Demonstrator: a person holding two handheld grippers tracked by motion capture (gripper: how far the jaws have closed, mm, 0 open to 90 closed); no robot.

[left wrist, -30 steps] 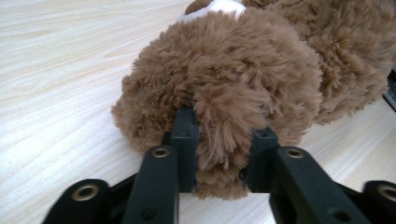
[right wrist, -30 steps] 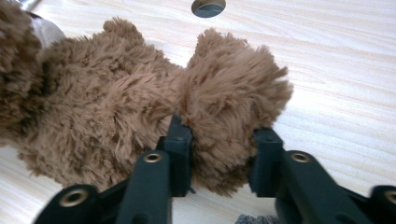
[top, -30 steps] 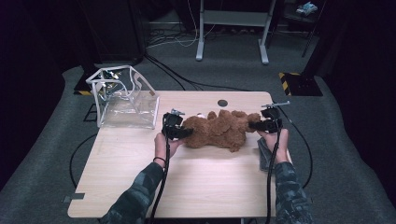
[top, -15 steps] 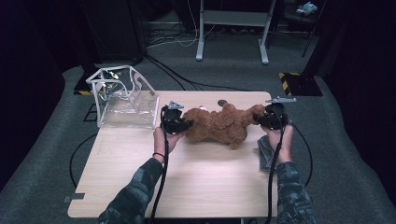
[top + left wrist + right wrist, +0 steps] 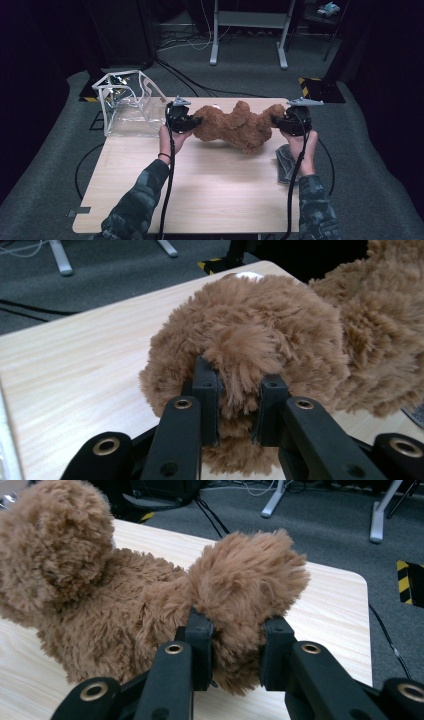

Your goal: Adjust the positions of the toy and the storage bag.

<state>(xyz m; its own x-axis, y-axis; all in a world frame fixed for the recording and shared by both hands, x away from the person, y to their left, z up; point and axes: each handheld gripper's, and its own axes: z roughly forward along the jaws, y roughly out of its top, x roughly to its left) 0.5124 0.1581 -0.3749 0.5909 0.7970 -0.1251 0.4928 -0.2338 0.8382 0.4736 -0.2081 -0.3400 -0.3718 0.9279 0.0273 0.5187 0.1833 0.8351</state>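
A brown plush teddy bear (image 5: 235,127) hangs stretched between both grippers above the far part of the wooden table (image 5: 200,190). My left gripper (image 5: 192,121) is shut on fur at its left end (image 5: 240,355), the jaws pinching a tuft. My right gripper (image 5: 276,121) is shut on a limb at its right end (image 5: 245,590). In the right gripper view the bear's body (image 5: 100,610) extends to the left over the tabletop.
A clear plastic box with a white frame (image 5: 127,105) stands at the table's far left corner. A grey cloth-like item (image 5: 286,165) lies at the right edge near my right hand. Cables (image 5: 170,200) trail along both forearms.
Both grippers have lifted and moved apart, raising the bear off the table and stretching it between them.
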